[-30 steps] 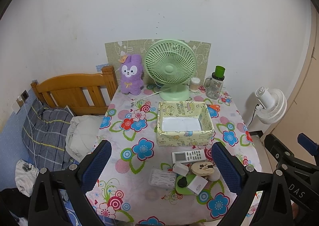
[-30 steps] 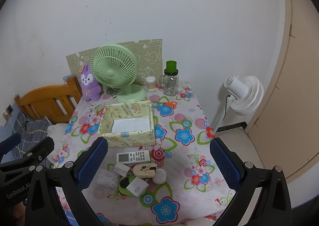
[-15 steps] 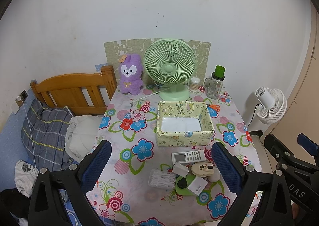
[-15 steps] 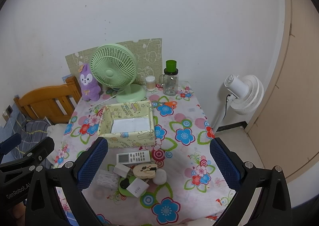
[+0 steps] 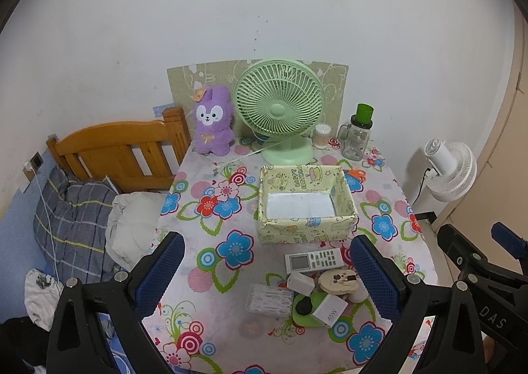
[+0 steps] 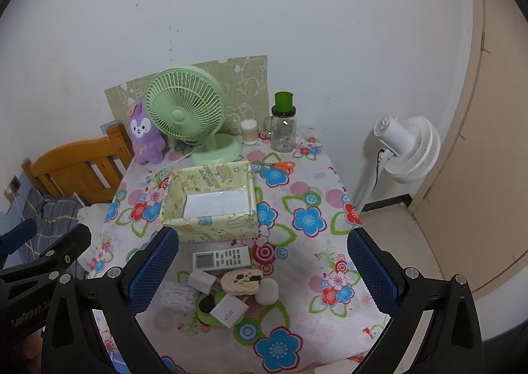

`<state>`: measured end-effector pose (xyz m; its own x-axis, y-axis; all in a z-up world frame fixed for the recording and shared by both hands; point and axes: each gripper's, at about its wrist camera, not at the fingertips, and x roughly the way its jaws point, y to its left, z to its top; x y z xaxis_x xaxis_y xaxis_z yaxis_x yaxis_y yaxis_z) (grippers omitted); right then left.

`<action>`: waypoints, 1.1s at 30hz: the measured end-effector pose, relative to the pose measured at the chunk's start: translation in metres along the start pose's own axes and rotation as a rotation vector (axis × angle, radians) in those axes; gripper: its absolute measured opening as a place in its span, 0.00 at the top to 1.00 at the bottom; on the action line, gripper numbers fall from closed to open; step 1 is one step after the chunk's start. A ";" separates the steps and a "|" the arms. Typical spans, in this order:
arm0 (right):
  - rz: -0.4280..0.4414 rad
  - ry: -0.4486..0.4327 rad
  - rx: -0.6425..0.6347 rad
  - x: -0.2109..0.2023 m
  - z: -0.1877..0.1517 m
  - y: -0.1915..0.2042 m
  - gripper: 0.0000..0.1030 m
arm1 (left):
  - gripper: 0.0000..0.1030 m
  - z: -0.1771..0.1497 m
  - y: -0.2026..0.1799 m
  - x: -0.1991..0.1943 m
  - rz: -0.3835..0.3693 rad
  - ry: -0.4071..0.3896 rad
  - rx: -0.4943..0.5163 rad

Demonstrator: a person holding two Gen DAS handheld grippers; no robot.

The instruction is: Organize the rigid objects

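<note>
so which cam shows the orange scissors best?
Right wrist: the orange scissors lie fully exposed behind the yellow box. In the left wrist view the box hides all but the handles.

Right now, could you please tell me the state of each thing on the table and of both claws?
Left claw: open, empty, above the table.
Right claw: open, empty, above the table.
Yellow box: open-topped, empty but for a white liner.
Remote: flat, face up, before the box.
White charger: lying on the green dish.
Green fan: upright; running or not, cannot tell.
Glass jar: upright, green lid on.
Scissors: flat, closed.
</note>
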<state>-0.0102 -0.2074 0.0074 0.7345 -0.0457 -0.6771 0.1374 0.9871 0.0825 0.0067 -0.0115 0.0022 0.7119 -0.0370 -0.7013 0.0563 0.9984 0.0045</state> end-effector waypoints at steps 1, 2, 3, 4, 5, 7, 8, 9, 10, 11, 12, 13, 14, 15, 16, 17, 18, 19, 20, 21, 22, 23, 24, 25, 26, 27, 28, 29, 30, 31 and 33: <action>0.004 0.003 0.001 0.002 0.000 0.000 0.00 | 0.02 0.001 0.001 0.001 0.001 0.002 0.000; 0.009 0.005 0.002 0.004 0.000 0.000 0.00 | 0.02 0.001 0.001 0.003 0.003 0.005 0.003; 0.015 0.010 0.005 0.006 -0.001 0.000 0.00 | 0.02 0.001 0.001 0.005 0.004 0.008 0.004; 0.022 0.014 0.009 0.009 -0.002 0.000 0.00 | 0.02 0.001 0.002 0.007 0.003 0.011 0.004; 0.027 0.017 0.013 0.011 -0.002 0.000 0.00 | 0.02 0.001 0.002 0.010 0.002 0.017 0.003; 0.036 0.024 0.021 0.016 -0.003 -0.001 0.00 | 0.02 0.002 0.002 0.015 -0.001 0.025 0.001; 0.037 0.026 0.023 0.019 -0.004 -0.001 0.00 | 0.02 0.001 0.002 0.018 -0.002 0.031 0.002; 0.038 0.027 0.024 0.022 -0.004 -0.001 0.00 | 0.02 0.001 0.002 0.022 -0.005 0.034 0.002; 0.037 0.025 0.024 0.024 -0.006 -0.002 0.00 | 0.02 0.000 0.002 0.024 -0.007 0.034 0.005; 0.036 0.020 0.020 0.028 -0.007 -0.002 0.00 | 0.02 -0.002 0.001 0.029 0.000 0.030 0.008; 0.034 0.017 0.017 0.030 -0.008 -0.002 0.00 | 0.02 -0.003 0.000 0.033 0.006 0.029 0.011; 0.031 0.017 0.011 0.035 -0.011 -0.002 0.00 | 0.02 -0.004 0.000 0.036 0.003 0.030 0.015; 0.029 0.018 0.008 0.039 -0.013 -0.002 0.00 | 0.02 -0.006 -0.002 0.042 0.001 0.038 0.024; 0.027 0.020 0.004 0.044 -0.015 -0.002 0.00 | 0.02 -0.008 -0.002 0.047 0.001 0.047 0.029; 0.024 0.025 0.002 0.049 -0.018 -0.003 0.00 | 0.02 -0.010 -0.004 0.052 -0.005 0.055 0.032; 0.022 0.028 0.001 0.053 -0.020 -0.003 0.00 | 0.02 -0.012 -0.004 0.056 -0.006 0.062 0.033; 0.021 0.029 0.002 0.057 -0.023 -0.004 0.00 | 0.02 -0.015 -0.005 0.062 -0.008 0.073 0.034; 0.021 0.030 0.002 0.062 -0.025 -0.005 0.00 | 0.02 -0.017 -0.005 0.068 -0.014 0.086 0.035; 0.021 0.030 0.004 0.066 -0.028 -0.006 0.00 | 0.02 -0.019 -0.006 0.073 -0.018 0.095 0.035; 0.020 0.030 0.005 0.070 -0.030 -0.006 0.00 | 0.02 -0.021 -0.006 0.078 -0.022 0.104 0.035; 0.021 0.030 0.006 0.074 -0.032 -0.007 0.00 | 0.02 -0.023 -0.006 0.083 -0.026 0.111 0.035; 0.023 0.030 0.005 0.079 -0.034 -0.007 0.00 | 0.02 -0.026 -0.007 0.088 -0.029 0.118 0.036; 0.023 0.031 0.003 0.083 -0.036 -0.008 0.00 | 0.02 -0.028 -0.007 0.093 -0.029 0.122 0.037; 0.023 0.034 0.003 0.088 -0.038 -0.008 0.00 | 0.02 -0.030 -0.008 0.099 -0.028 0.132 0.039; 0.026 0.038 0.001 0.093 -0.040 -0.009 0.00 | 0.02 -0.033 -0.008 0.104 -0.031 0.140 0.039; 0.029 0.041 -0.002 0.097 -0.041 -0.009 0.00 | 0.02 -0.035 -0.008 0.107 -0.033 0.143 0.038; 0.029 0.043 -0.007 0.102 -0.042 -0.009 0.00 | 0.02 -0.036 -0.008 0.111 -0.034 0.148 0.037; 0.026 0.047 -0.016 0.107 -0.043 -0.009 0.00 | 0.02 -0.039 -0.008 0.117 -0.037 0.155 0.036; 0.027 0.051 -0.022 0.111 -0.045 -0.010 0.00 | 0.02 -0.040 -0.007 0.120 -0.040 0.159 0.034; 0.028 0.053 -0.029 0.116 -0.046 -0.010 0.00 | 0.02 -0.042 -0.007 0.124 -0.039 0.164 0.032; 0.028 0.059 -0.042 0.126 -0.049 -0.009 0.00 | 0.02 -0.048 -0.008 0.135 -0.038 0.182 0.028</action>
<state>0.0484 -0.2150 -0.1143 0.6968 -0.0103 -0.7172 0.0885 0.9935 0.0717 0.0687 -0.0226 -0.1263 0.5706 -0.0641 -0.8187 0.1025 0.9947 -0.0064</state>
